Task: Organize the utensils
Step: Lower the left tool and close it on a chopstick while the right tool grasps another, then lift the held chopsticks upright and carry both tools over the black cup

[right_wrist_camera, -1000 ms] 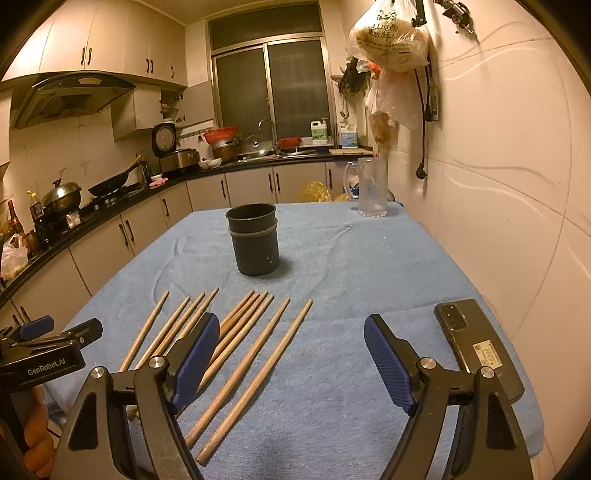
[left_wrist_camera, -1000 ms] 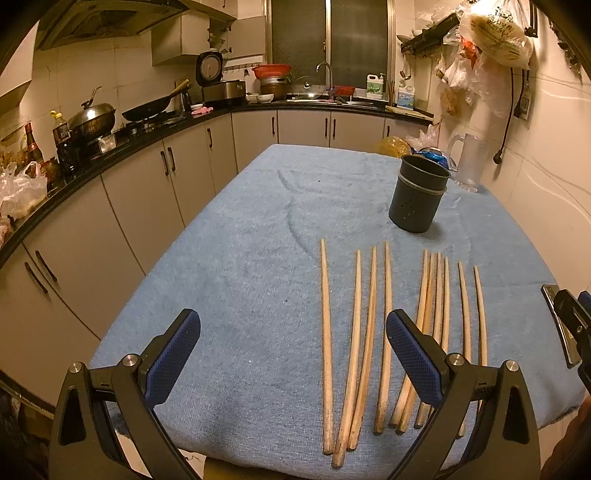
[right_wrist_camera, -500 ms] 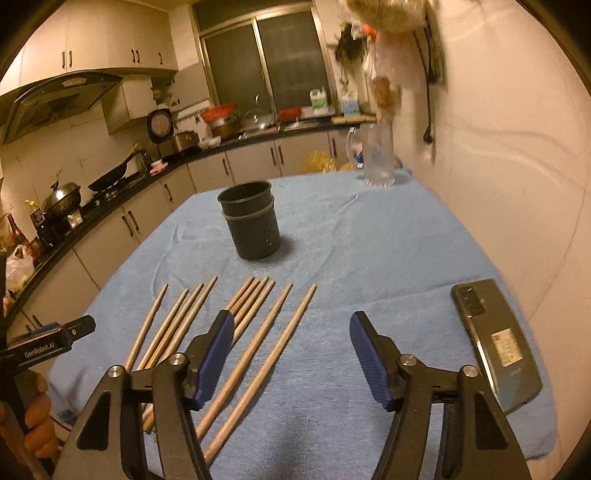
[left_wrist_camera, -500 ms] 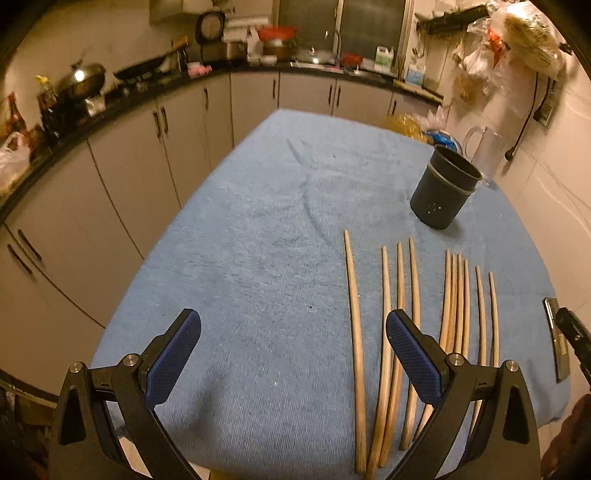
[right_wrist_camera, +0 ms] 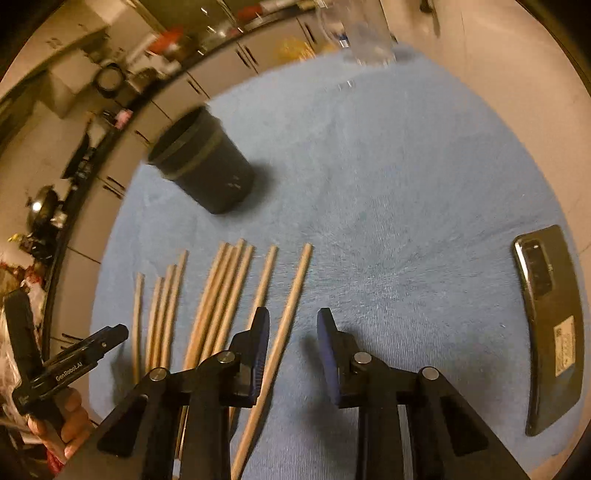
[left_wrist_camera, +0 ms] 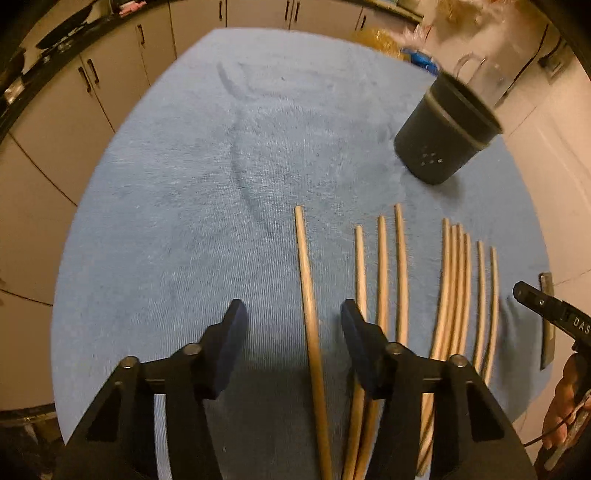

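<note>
Wooden chopsticks (left_wrist_camera: 400, 273) lie side by side on the bench (left_wrist_camera: 184, 229), their tips pointing away from both sets of tongs toward the dark cup (left_wrist_camera: 445, 136) that stands beyond them; likely they were laid out so each can be picked singly and dropped into that cup. The left tongs (left_wrist_camera: 291, 321) point steeply down with the leftmost stick (left_wrist_camera: 308, 295) between their blue pads. The jaws are closing but roughly half open, and neither pad touches the stick. The right tongs (right_wrist_camera: 292, 328) straddle the rightmost stick (right_wrist_camera: 291, 306) at the other end of the row. Their jaws are closing too and stand narrower, the stick just beside the left pad, though no grip shows. Taking the two outer sticks keeps the hands well apart, I judge.

Blue towelling covers the bench, creased ahead of the left tongs. A phone (right_wrist_camera: 550, 325) lies to the right of the right tongs. Kitchen cabinets (left_wrist_camera: 85, 85) run beyond the bench edge, and a clear jug (right_wrist_camera: 364, 33), blurred, stands past the cup.
</note>
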